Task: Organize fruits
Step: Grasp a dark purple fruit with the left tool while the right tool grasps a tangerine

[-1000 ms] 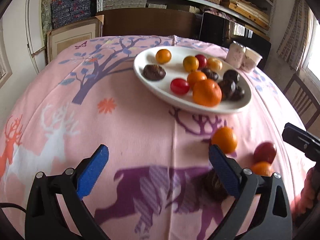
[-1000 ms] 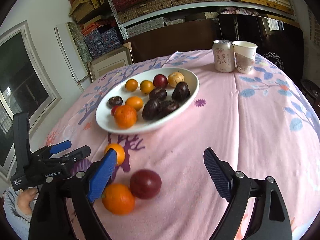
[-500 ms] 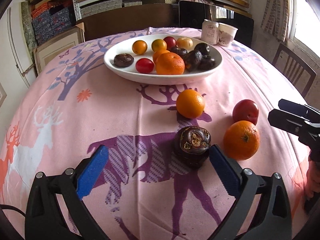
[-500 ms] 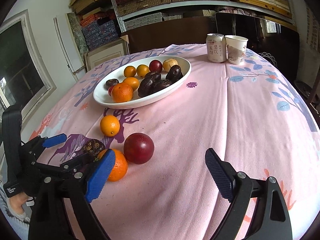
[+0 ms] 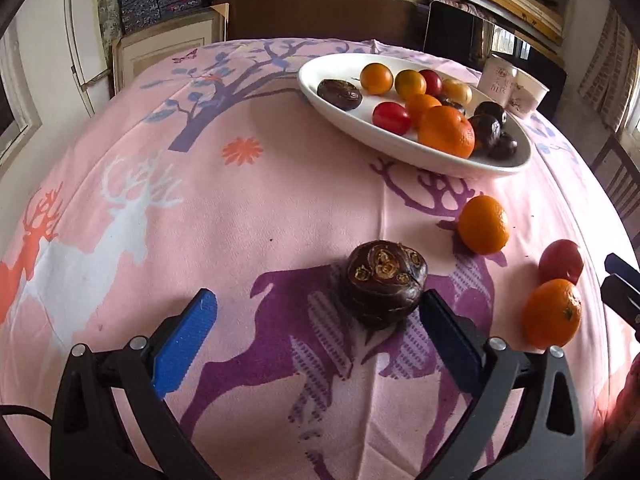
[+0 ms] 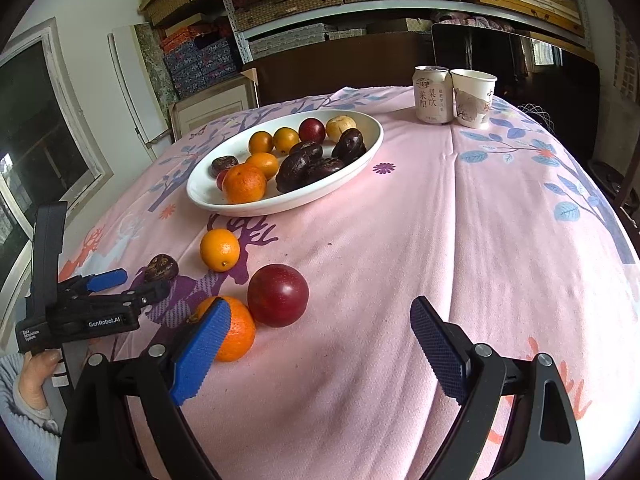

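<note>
Left gripper [image 5: 316, 332] stands released, jaws wide, empty. A dark wrinkled fruit [image 5: 384, 288] lies on the pink tablecloth [image 5: 240, 208] just beyond its tips, nearer the right finger. Right gripper [image 6: 316, 344] is likewise released and empty; a large orange [image 6: 236, 332] sits by its left finger, touching a red plum [image 6: 278, 295]. A smaller orange [image 6: 220, 249] lies farther on, well short of the white plate [image 6: 280, 200] holding the sorted fruit. The dark fruit looks light, firm-skinned and rough: judged best gripped across its rounded sides, gently.
</note>
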A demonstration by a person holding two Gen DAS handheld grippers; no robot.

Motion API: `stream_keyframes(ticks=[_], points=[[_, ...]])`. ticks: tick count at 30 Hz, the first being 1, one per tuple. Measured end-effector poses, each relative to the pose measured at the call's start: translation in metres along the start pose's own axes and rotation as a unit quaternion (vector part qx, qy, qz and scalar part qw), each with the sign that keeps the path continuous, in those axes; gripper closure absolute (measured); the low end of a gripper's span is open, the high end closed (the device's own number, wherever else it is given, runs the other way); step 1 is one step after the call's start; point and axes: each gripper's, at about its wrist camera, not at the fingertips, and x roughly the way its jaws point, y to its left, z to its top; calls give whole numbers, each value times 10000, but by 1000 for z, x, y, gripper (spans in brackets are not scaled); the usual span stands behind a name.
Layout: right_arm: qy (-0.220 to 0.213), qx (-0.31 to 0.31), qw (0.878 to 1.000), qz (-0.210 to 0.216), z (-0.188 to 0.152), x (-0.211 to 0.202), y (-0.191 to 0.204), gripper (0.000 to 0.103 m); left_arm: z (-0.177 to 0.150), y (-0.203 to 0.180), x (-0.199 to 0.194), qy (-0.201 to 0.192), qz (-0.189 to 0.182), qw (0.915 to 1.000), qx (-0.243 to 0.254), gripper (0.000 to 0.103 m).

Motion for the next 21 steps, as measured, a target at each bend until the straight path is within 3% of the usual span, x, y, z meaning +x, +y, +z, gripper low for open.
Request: stream_keyframes(ticks=[3, 8, 17, 21], points=[[49, -175, 9994, 278, -2, 0, 8, 11, 0, -14, 2, 19, 236, 9992, 308, 4], [148, -767, 9964, 338, -11, 2, 35, 12, 3, -12, 5, 73, 71, 9996, 266, 4], [573, -938, 9896, 933, -24, 9, 56, 44, 3, -13, 6, 70, 87, 9995, 280, 4], [659, -740, 9910, 898, -17, 23, 56, 53, 2, -13, 6, 69, 88, 9995, 282, 4]])
